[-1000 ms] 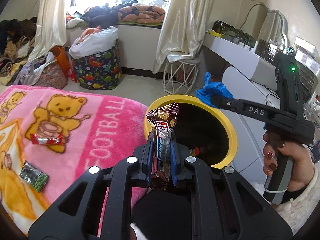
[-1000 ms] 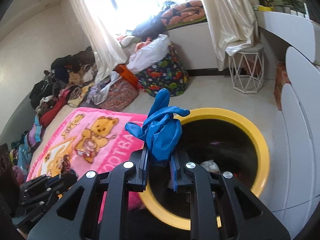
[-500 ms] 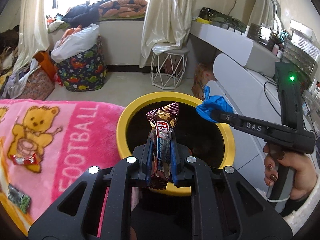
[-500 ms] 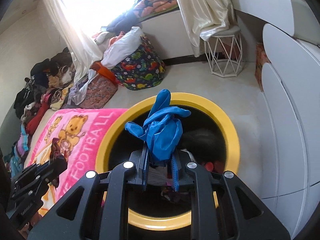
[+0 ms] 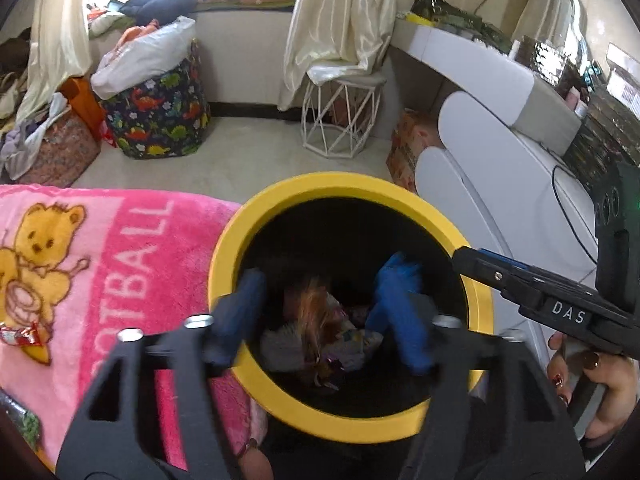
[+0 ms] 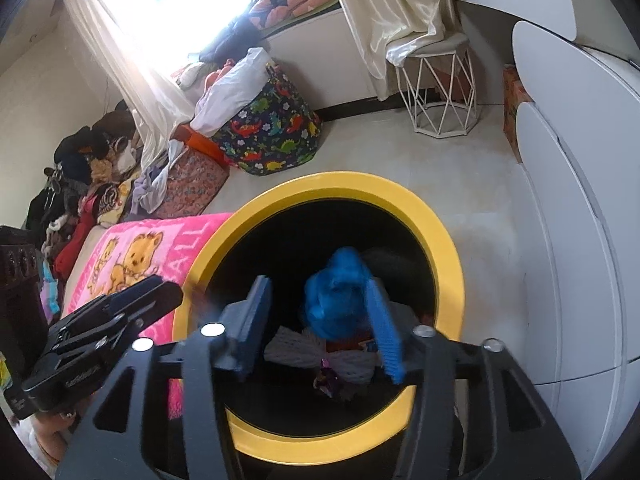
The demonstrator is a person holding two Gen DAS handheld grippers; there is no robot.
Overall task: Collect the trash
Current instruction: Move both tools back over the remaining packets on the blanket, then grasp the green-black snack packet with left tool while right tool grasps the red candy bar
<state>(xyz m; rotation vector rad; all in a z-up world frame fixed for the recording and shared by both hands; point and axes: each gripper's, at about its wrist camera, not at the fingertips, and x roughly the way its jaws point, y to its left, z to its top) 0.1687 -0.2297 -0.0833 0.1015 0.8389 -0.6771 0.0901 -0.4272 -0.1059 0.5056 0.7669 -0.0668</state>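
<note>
Blue glove [image 6: 338,300] loose between opening right claw [image 6: 320,320], over yellow bin [image 6: 448,248]

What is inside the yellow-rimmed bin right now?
Inside the yellow-rimmed bin: a blue glove dropping in, crumpled white paper, a blurred brown wrapper. The dark interior and the tongs hide the rest.

Daylight pours in from the window [image 6: 188,4] at the back of the room, blown out to white glare in the right wrist view and washing over the curtain [image 6: 132,76] beside it, while the inside of the yellow-rimmed bin [image 5: 280,200] stays deep in shadow. Both fisheye views bend straight lines strongly toward dark, vignetted corners. The left gripper [image 5: 332,320] fingers [image 5: 240,312] and the right gripper [image 6: 316,328] fingers [image 6: 384,332] are smeared by motion blur, as are the brown wrapper [image 5: 312,312] and blue glove [image 6: 336,296].
</note>
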